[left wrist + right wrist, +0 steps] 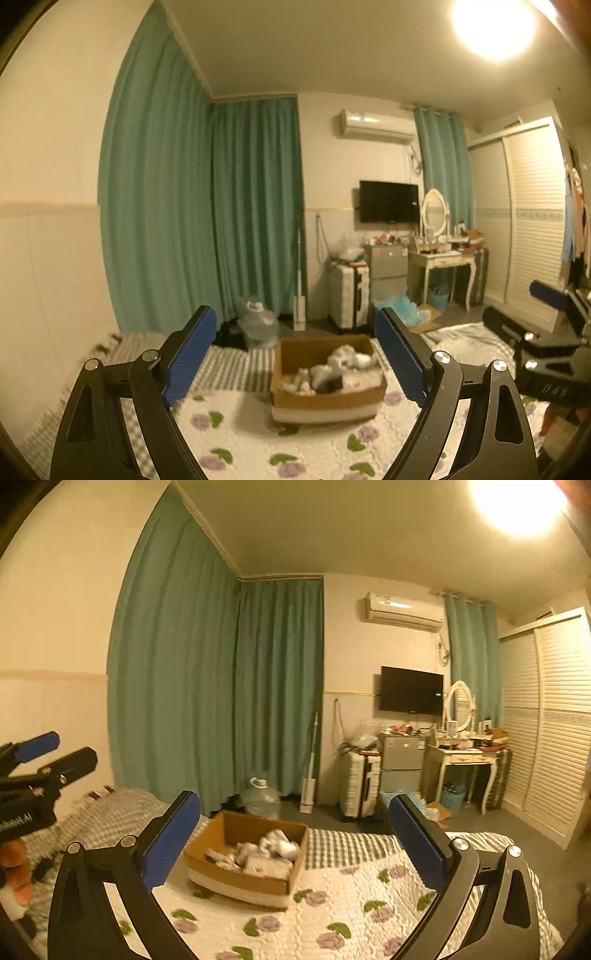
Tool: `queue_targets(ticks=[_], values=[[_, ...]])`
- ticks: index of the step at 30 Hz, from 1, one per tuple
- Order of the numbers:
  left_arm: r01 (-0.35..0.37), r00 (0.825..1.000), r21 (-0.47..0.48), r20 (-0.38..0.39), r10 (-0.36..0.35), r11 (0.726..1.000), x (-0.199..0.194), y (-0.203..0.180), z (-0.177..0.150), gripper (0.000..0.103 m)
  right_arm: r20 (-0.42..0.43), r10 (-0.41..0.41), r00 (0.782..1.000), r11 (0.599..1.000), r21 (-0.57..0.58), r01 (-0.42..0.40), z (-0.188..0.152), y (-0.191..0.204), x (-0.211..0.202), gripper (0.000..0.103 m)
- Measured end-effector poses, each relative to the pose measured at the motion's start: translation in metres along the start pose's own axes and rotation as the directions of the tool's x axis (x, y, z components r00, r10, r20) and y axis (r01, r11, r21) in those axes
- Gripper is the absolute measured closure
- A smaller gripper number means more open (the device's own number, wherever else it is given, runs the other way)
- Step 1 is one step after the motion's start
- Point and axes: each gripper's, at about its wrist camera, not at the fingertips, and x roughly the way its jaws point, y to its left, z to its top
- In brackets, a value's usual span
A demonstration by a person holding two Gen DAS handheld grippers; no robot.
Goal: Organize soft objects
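Note:
A brown cardboard box (295, 354) stands on the bed; it also shows in the right wrist view (229, 829). Several white and grey soft items (340, 365) lie inside it, seen too in the right wrist view (266, 849). My left gripper (295, 325) is open and empty, held above the bed just short of the box. My right gripper (295, 810) is open and empty, also short of the box. The right gripper shows at the right edge of the left wrist view (524, 306), and the left gripper at the left edge of the right wrist view (59, 753).
The bed has a white quilt with purple flowers (295, 454) over a grey checked cover (347, 842). Beyond its foot stand a water jug (258, 325), a white suitcase (349, 291), a small fridge (388, 266), a dressing table (443, 258), teal curtains and a wardrobe.

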Motion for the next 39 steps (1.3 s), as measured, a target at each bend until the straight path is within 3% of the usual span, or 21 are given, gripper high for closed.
queue_targets(ticks=[5,15,39], values=[[-0.045,0.994,-0.019,-0.096,0.043,0.999,0.026,0.001,-0.041,0.014,-0.052,0.003,0.999,1.000,-0.019,-0.004,-0.050,0.010,0.032,0.000],[-0.100,0.982,-0.020,-0.165,0.095,0.995,0.033,0.018,-0.088,0.014,-0.131,0.025,0.991,1.000,0.008,-0.024,-0.076,0.006,0.060,0.000],[-0.068,0.981,-0.005,-0.185,0.066,0.998,0.031,0.009,-0.087,0.014,-0.149,0.047,0.988,0.999,0.033,-0.043,-0.082,0.006,0.064,0.000]])
